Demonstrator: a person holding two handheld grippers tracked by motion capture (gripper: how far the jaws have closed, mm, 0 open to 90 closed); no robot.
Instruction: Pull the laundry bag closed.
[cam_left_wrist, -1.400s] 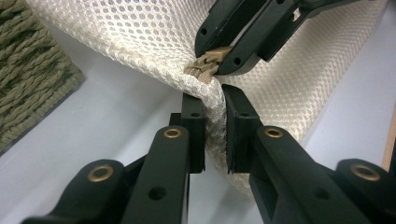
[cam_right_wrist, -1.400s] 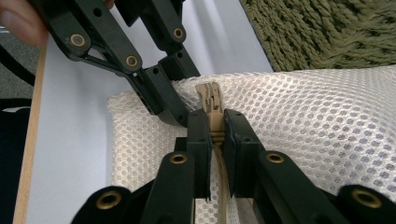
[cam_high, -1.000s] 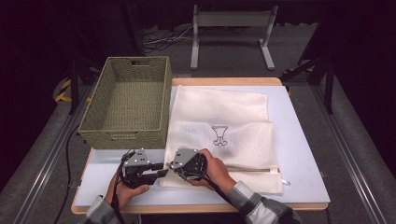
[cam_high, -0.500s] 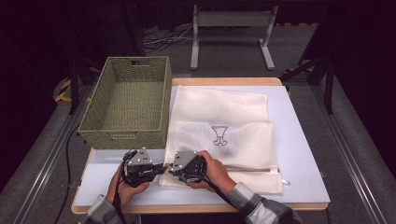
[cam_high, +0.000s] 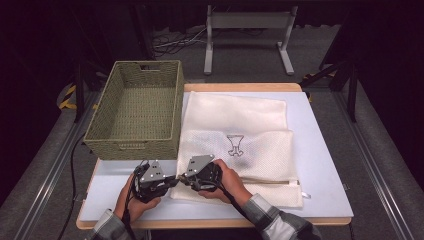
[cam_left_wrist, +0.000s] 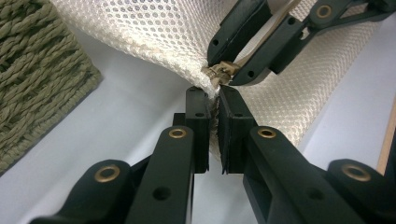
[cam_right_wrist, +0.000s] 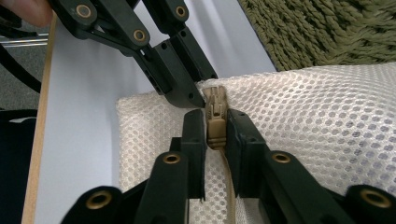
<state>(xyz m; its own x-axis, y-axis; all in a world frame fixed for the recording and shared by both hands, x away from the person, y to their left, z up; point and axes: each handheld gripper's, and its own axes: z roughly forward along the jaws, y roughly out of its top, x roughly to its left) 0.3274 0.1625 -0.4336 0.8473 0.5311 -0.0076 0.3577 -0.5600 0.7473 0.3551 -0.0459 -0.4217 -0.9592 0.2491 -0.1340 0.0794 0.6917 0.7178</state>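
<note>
**A:** Your right gripper (cam_right_wrist: 215, 133) is pinching the tan zipper pull (cam_right_wrist: 215, 122) of the mesh bag (cam_high: 240, 150), jaws pressed on either side of it. Your left gripper (cam_left_wrist: 212, 100) is clamped on the bag's corner fabric just beside that pull. Both meet at the bag's near left corner, which lies on the white worktop (cam_high: 320, 150) just right of the woven basket (cam_high: 135, 107).

**B:** So what can go wrong for you here?

**A:** The pull is small and smooth, so if you tug at an angle to the zipper line it may slip out of your right gripper. If your left gripper's hold on the mesh is shallow (only an edge seems caught), the corner could tear free and the whole bag would slide along with the pull instead of opening. The two grippers also sit nearly touching, so your first move could knock one against the other.

**B:** Any writing you can read?

**A:** None. There is a dark printed emblem (cam_high: 234, 145) at the bag's middle, a small figure without legible letters from the high view. The zipper pull shows no readable mark.
</note>
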